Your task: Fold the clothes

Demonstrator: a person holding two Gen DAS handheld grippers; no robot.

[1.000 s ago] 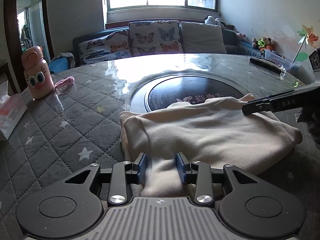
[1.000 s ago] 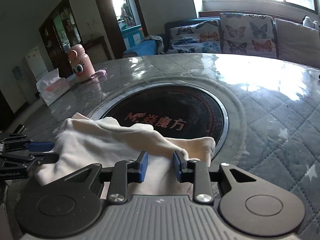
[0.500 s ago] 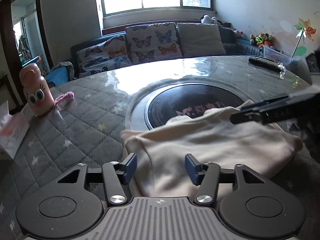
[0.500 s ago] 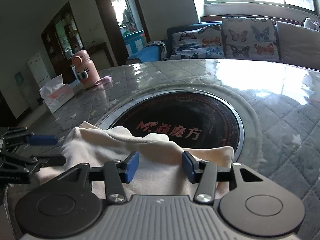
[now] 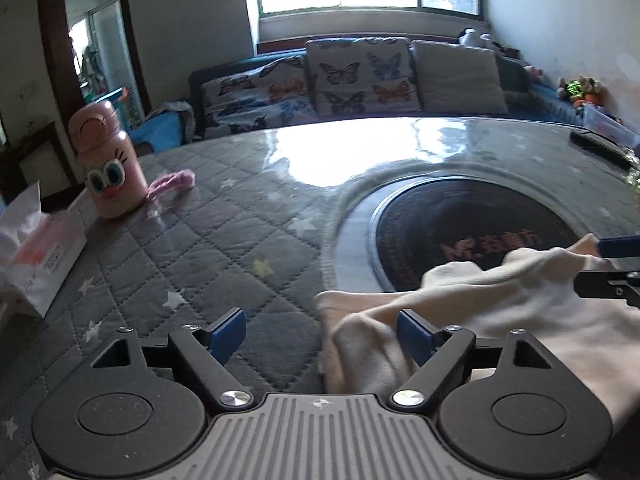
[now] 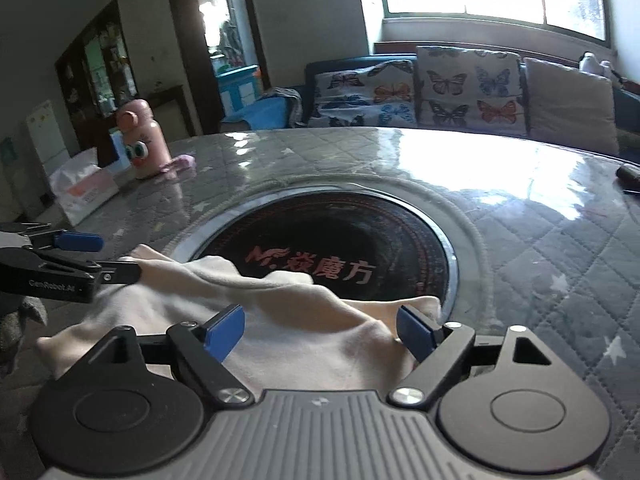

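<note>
A cream folded garment [image 5: 500, 312] lies on the quilted grey table, partly over the black round inset. It also shows in the right wrist view [image 6: 288, 320]. My left gripper [image 5: 322, 330] is open wide; its right finger rests by the garment's left edge, holding nothing. My right gripper [image 6: 320, 328] is open wide over the garment's near edge, holding nothing. The left gripper shows from the side in the right wrist view [image 6: 72, 256]; the right gripper shows at the right edge of the left wrist view [image 5: 612, 268].
A pink cartoon bottle [image 5: 110, 164] and a pink cloth scrap [image 5: 172, 184] stand at the table's left, with a tissue pack [image 5: 36, 256] nearer. The black round inset [image 6: 340, 256] sits mid-table. A dark remote [image 5: 600, 146] lies far right. A sofa with butterfly cushions [image 5: 360, 80] stands behind.
Both grippers went from shut on the garment to wide open and let it go. The left gripper swung to the left, so the garment now lies to its right.
</note>
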